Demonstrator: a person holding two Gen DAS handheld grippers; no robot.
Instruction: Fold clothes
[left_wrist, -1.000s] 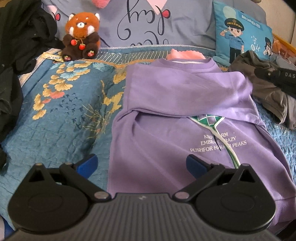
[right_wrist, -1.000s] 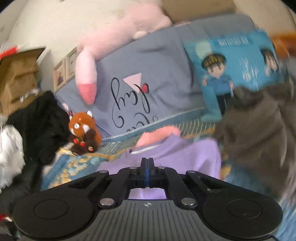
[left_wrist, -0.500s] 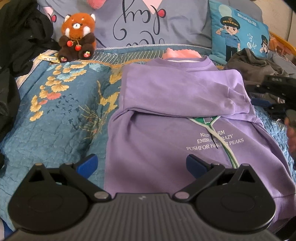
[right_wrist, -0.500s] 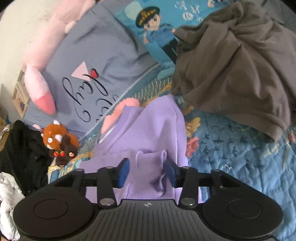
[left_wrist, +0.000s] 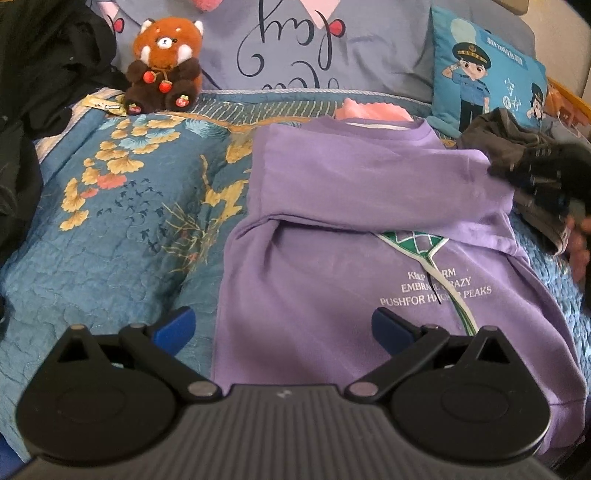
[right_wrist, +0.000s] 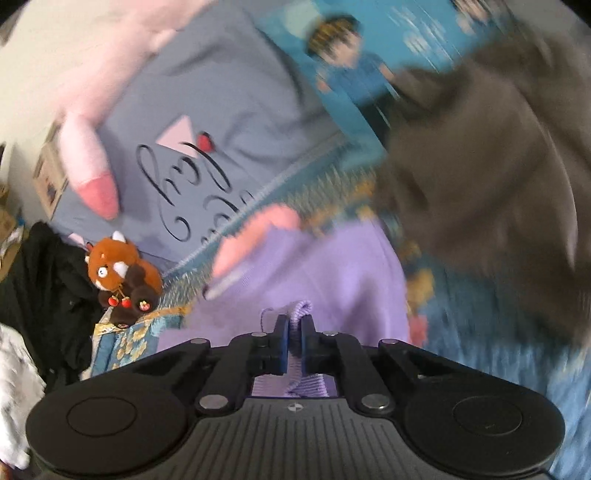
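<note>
A purple sweatshirt (left_wrist: 332, 280) with white lettering lies on the blue quilt (left_wrist: 122, 229), one sleeve folded across its chest. My left gripper (left_wrist: 283, 325) is open and empty, low over the sweatshirt's hem at the near edge. My right gripper (right_wrist: 293, 332) is shut on the purple ribbed cuff (right_wrist: 301, 310) of the sweatshirt's sleeve. It shows blurred in the left wrist view (left_wrist: 539, 173) at the sweatshirt's right shoulder. The right wrist view is motion-blurred.
A red panda plush (left_wrist: 164, 62) sits at the back left by a grey pillow (left_wrist: 332, 48). A blue cartoon pillow (left_wrist: 484, 74) and a grey-brown garment pile (right_wrist: 491, 155) lie at the right. Black clothes (left_wrist: 44, 74) are heaped at the left. A pink item (left_wrist: 369, 110) lies behind the collar.
My right gripper has closed from open around the sleeve end to shut on the cuff and is moving with it. My left gripper has stayed open and hardly moved.
</note>
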